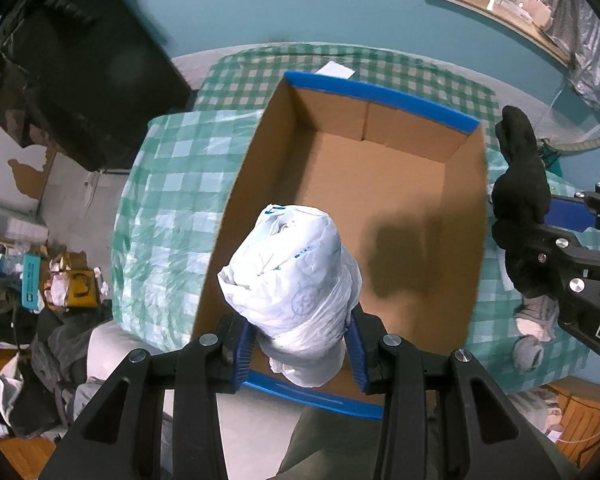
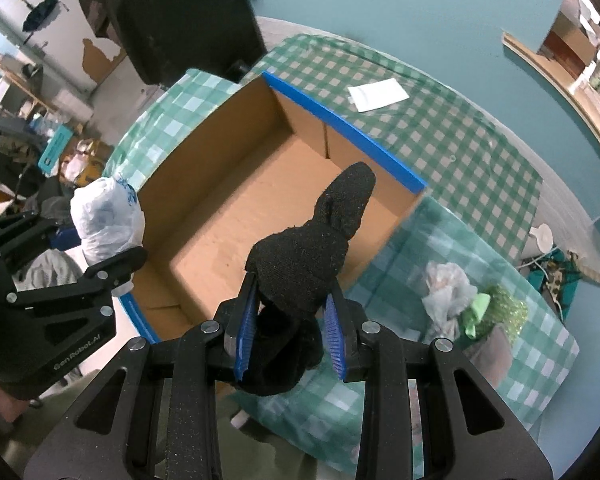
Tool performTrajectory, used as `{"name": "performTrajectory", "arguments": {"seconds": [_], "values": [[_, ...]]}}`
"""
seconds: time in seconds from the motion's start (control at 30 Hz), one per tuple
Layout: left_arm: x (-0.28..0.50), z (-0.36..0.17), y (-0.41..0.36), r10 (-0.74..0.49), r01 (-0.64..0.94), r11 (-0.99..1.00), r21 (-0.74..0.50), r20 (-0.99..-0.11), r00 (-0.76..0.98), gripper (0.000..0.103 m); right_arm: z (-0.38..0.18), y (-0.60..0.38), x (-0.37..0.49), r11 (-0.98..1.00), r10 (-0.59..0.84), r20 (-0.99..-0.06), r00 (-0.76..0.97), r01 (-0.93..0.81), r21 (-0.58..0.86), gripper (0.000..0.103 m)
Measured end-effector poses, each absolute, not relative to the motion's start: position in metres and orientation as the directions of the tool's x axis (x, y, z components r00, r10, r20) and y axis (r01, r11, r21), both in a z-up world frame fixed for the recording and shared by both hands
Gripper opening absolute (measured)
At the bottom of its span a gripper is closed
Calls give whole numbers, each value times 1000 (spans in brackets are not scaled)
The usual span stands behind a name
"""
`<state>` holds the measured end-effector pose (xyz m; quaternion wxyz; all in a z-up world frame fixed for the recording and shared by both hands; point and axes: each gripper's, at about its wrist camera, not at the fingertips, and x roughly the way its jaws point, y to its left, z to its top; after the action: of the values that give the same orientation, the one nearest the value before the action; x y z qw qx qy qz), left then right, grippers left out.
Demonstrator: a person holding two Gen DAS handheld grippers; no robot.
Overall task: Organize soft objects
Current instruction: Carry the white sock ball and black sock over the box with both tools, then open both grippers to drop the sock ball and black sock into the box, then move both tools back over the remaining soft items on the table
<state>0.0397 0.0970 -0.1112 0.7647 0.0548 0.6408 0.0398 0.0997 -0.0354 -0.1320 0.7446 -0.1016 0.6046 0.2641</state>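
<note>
A bundled white plastic bag (image 1: 296,280) is clamped between the jaws of the left gripper (image 1: 300,354), pinched low so its bulk juts forward over the near end of the open cardboard box (image 1: 404,176). A black sock (image 2: 300,276) is clamped likewise in the jaws of the right gripper (image 2: 290,334), its toe standing ahead over the box's right wall. Both are judged poised for dropping in. Beyond the jaws, crumpled bags (image 2: 448,294) are left on the checked bench (image 2: 452,148).

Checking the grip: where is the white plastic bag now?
The white plastic bag sits clamped in the left gripper, above the near-left part of the open cardboard box.
</note>
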Motion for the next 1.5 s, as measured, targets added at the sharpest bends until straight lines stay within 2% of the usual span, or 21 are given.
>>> {"name": "performTrajectory", "arguments": {"seconds": [0.53,0.57,0.63,0.83,1.5], "values": [[52,-139,124,149,5,989,150,-984,100,41,-161,-7,111,845,225,-972,67,-509,161,33],[52,-140,123,154,8,988,155,-983,100,42,-161,-7,111,849,218,-973,73,-506,153,36],[53,-141,123,157,13,987,159,-983,93,45,-160,-7,111,854,210,-974,86,-501,140,52],[53,-141,119,169,27,985,172,-981,93,64,-155,-12,112,868,204,-973,110,-480,128,68],[46,-126,101,156,45,986,163,-981,117,68,-140,-48,108,907,225,-966,130,-390,159,73]]}}
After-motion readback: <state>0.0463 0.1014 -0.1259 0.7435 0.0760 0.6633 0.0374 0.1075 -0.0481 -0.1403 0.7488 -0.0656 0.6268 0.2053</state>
